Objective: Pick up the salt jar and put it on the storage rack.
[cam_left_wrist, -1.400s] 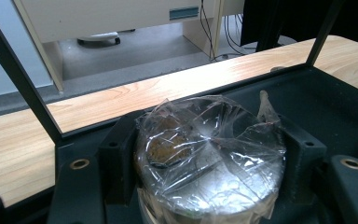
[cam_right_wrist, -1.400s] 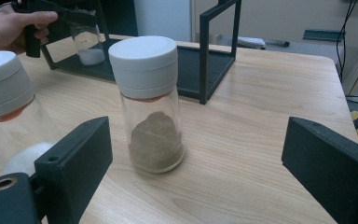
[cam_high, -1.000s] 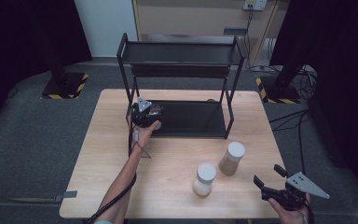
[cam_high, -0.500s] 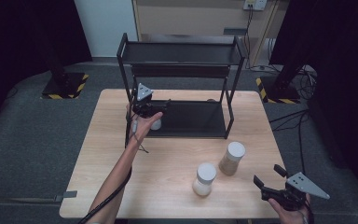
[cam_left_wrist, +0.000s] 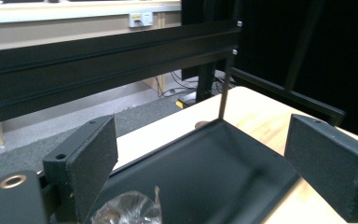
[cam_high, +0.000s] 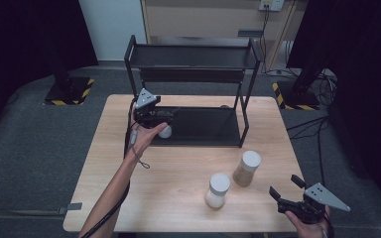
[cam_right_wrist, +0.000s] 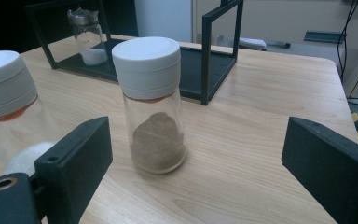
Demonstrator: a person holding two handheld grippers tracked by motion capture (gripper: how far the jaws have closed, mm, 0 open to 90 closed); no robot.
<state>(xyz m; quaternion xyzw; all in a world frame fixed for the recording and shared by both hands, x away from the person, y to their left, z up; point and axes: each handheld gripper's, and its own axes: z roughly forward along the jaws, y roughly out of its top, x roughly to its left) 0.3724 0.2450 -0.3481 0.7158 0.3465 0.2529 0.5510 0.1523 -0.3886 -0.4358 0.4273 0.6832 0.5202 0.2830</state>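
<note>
Our left gripper (cam_high: pixel 167 114) hovers over the left end of the black rack's (cam_high: pixel 238 106) bottom shelf, its jaws having just been opening and now spread wide with nothing between the pads. A small glass jar (cam_high: pixel 165 131) with a little white powder stands upright on that shelf, just below and beside the gripper; in the left gripper view its clear top (cam_left_wrist: pixel 128 208) sits low by the near pad. Our right gripper (cam_high: pixel 286 191) rests at the table's (cam_high: pixel 178 168) near right corner, jaws wide and empty. Two white-capped jars, one of brown powder (cam_high: pixel 246 167) and one of white (cam_high: pixel 218 190), stand between the rack and that gripper.
</note>
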